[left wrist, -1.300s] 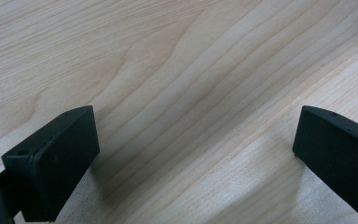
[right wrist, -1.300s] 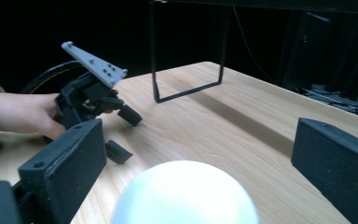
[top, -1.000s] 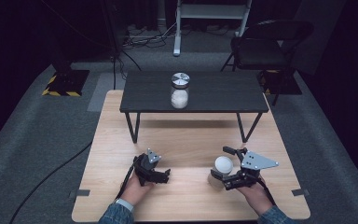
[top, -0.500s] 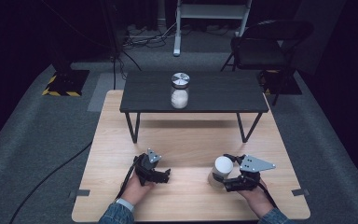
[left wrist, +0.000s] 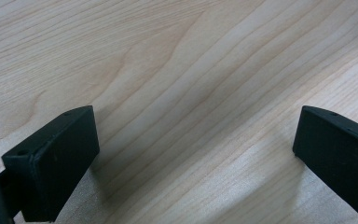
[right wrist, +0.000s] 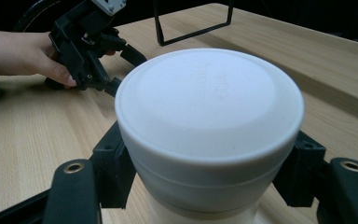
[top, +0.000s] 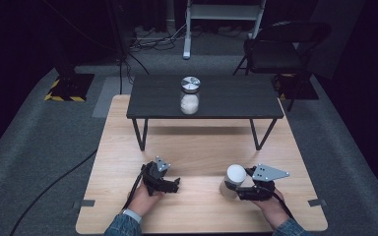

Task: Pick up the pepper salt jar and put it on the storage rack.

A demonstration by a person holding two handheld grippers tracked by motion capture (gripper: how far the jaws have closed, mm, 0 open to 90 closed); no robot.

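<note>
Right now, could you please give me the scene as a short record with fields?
surface: light wooden table
right gripper: jaws just closed on the white-lidded container
left gripper: open, nothing between the jaws, low over the wood
raised shelf: small black table at the far side
on the shelf: jar with a silver lid

tools: 2 (top: pixel 174 186) (top: pixel 232 186) | white-lidded jars: 1 (top: pixel 235 175) | metal-lidded jars: 1 (top: pixel 190 96) | chairs: 1 (top: pixel 275 49)

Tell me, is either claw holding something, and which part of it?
Yes. The right claw has just closed on the white-lidded container, its pads pressing opposite sides just below the lid. The left claw is open over bare wooden table.
</note>
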